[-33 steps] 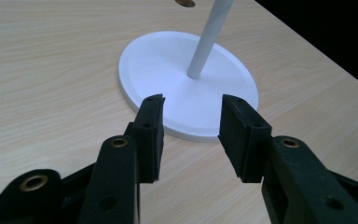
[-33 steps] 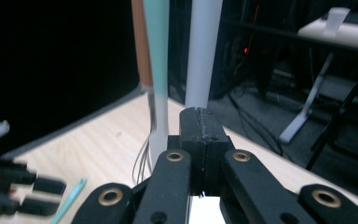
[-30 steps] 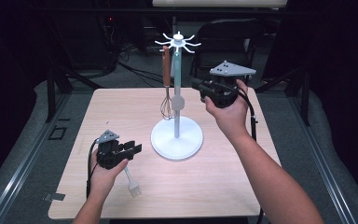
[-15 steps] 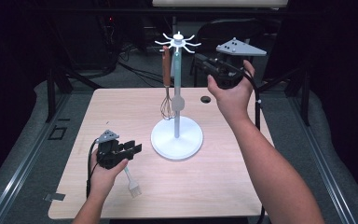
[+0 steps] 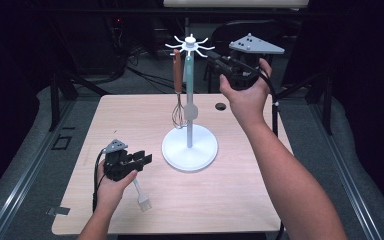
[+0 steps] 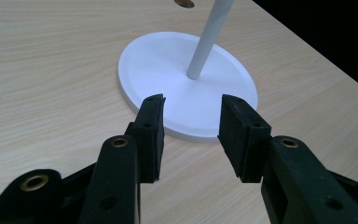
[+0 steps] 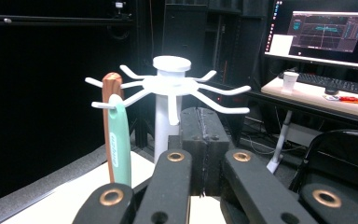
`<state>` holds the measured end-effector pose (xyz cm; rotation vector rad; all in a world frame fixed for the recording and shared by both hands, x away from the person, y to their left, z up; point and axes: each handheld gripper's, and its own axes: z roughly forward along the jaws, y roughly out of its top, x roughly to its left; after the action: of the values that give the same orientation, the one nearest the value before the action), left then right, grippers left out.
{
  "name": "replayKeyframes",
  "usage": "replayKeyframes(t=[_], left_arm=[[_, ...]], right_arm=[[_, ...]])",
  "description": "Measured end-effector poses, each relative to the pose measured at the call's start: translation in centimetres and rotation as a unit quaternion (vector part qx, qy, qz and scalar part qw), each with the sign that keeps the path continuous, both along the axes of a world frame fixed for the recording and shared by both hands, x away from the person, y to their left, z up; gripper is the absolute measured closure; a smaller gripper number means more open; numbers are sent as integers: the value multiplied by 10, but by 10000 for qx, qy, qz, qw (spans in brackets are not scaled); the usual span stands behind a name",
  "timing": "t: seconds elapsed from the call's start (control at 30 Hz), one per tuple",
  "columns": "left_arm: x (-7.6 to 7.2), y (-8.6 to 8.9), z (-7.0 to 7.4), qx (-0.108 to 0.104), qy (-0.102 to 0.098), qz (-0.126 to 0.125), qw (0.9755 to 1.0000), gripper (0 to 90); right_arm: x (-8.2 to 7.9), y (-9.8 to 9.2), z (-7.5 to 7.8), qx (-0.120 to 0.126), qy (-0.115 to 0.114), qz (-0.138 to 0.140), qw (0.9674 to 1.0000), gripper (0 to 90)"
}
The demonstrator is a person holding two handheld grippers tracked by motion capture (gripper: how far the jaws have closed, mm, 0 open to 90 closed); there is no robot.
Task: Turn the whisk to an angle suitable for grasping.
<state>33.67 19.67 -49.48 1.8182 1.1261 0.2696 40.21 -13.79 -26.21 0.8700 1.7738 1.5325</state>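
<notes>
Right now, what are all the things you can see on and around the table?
Table: one, light wood, in the middle of the high view.
Utensil stand: one, white, round base mid-table, pole topped by a ring of hooks.
Whisk: one, brown handle with wire head, hanging from a hook.
Teal utensil: one, hanging beside the whisk's handle.
Small white utensil: one, lying flat on the table by the left hand.
Hole: one, dark, in the table's far edge.
Monitor: one, lit, on a desk in the right gripper view.
Cup: one, white, on that desk.
Left tool: one, black, low over the table, open.
Right tool: one, black, raised near the hooks, shut.
</notes>
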Motion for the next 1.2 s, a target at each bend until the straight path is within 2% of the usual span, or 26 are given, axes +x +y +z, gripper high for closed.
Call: replayKeyframes(t=[0.53, 0.8, 1.0, 1.2], left_arm=[[1, 0, -1, -7, -1, 9, 10000, 607], [1, 2, 0, -18, 13, 26, 10000, 607], [1, 5, 1, -29, -12, 65, 10000, 608], [1, 6, 1, -3, -31, 100, 9999, 607]], right_arm=[[-7, 22, -1, -146, -80, 233, 9996, 900], [-8, 22, -3, -236, -101, 202, 9995, 900], [-8, 14, -13, -232, -2, 129, 9996, 900], [-10, 8, -34, -250, 183, 192, 9993, 865]])
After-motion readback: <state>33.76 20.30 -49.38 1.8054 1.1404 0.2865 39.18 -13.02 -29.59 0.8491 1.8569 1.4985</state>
